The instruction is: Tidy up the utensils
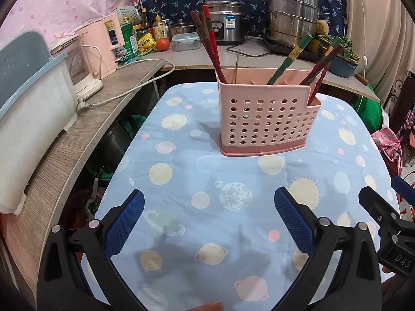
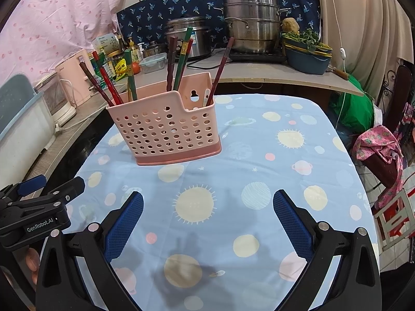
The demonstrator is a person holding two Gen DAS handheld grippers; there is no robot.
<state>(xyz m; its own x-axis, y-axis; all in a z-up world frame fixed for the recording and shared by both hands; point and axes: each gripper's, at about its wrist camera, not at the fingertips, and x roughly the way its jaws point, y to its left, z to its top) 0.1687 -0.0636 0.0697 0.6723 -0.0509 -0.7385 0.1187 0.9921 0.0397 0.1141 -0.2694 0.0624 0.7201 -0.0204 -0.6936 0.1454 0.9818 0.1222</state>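
Red, brown and green lacquered chopsticks (image 1: pixel 211 44) stand tips-down, leaning outward, in the perforated pink plastic utensil basket (image 1: pixel 267 119). Before the basket, the left gripper (image 1: pixel 208 207) and the right gripper (image 2: pixel 207 207) gape wide, empty; "GenRobot.AI" marks the left.

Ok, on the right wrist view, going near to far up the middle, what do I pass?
Right gripper, open over the tablecloth → pink utensil basket holding chopsticks → counter edge → steel steamer pot → dark blue patterned cloth at the back.
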